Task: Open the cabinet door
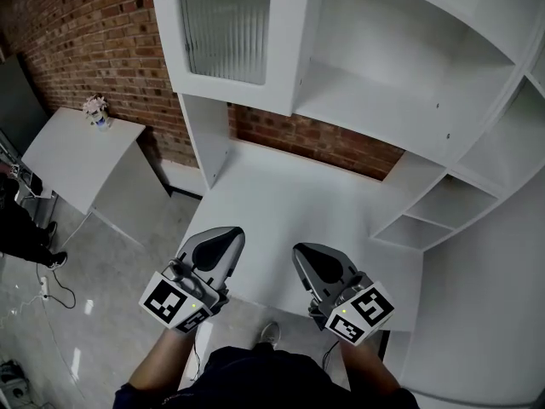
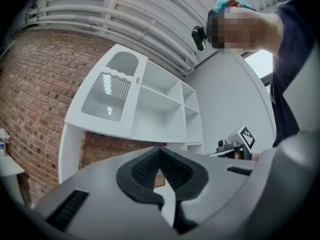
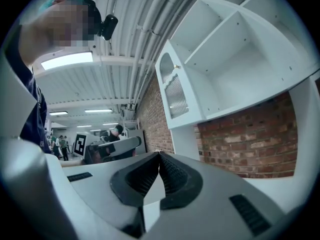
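**Both grippers shut and empty, held low in front of the cabinet**

Head view: the white cabinet door with a ribbed glass panel (image 1: 228, 25) sits at the top left, at the left end of a white open-shelf unit (image 1: 400, 66) whose bare shelves spread to the door's right. Below the door a white upright panel (image 1: 207, 135) drops to a white desk top (image 1: 289, 203), with a red brick wall (image 1: 102, 32) behind. The left gripper (image 1: 228, 233) and the right gripper (image 1: 302, 250) hang side by side well below the door, over the near edge of the desk top, touching neither door nor shelves. Left of and below the door stands a white side table (image 1: 81, 156) with a small pale object (image 1: 95, 109) on it, above a grey floor (image 1: 102, 262).

Left gripper view: the 2 black ribbed pads meet at their tips with nothing between them. The door is above and left of the jaws, well apart from them. Whether it stands open I cannot tell. The right gripper shows well to the door's right.

Right gripper view: these 2 pads also meet at the tips, and they grasp nothing. The door is above the jaws, slightly to their right, clear of them, with the left gripper lower down at its left.
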{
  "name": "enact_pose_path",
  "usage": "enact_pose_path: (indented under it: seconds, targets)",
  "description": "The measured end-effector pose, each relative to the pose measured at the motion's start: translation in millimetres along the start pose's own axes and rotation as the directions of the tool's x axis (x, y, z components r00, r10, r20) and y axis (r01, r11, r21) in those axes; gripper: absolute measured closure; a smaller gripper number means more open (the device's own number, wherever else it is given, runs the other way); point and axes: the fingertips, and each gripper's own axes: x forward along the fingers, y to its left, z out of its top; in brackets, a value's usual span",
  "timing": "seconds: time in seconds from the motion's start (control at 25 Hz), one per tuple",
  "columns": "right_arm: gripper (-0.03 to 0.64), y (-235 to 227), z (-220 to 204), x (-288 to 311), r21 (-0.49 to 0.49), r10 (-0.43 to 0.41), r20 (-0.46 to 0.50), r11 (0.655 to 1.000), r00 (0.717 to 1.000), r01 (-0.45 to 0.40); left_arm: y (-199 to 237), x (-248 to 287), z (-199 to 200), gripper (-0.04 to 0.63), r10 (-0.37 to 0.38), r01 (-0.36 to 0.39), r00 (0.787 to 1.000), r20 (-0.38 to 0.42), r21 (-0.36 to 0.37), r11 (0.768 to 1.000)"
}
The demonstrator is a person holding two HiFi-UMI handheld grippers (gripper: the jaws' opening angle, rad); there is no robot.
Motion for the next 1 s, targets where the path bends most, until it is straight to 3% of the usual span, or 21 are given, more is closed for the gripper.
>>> enact_pose_path:
  seconds: [0.36, 1.0]
  targets:
    - [0.594, -36.4, 12.1, 23.7, -0.01, -0.012, 0.013, 1.0, 1.0, 0.012, 27.2, 27.2, 2.2, 0.588, 0.027, -0.026, 1.0, 0.009, -0.002, 1.0]
    - [0.594, -61.2, 62.1, 90.1, -0.089, -0.16, 0.093, 0.982, 0.983, 0.169, 90.3, 45.3, 15.6, 0.588, -0.15, 0.15, 0.989, 0.015, 0.01, 0.989]
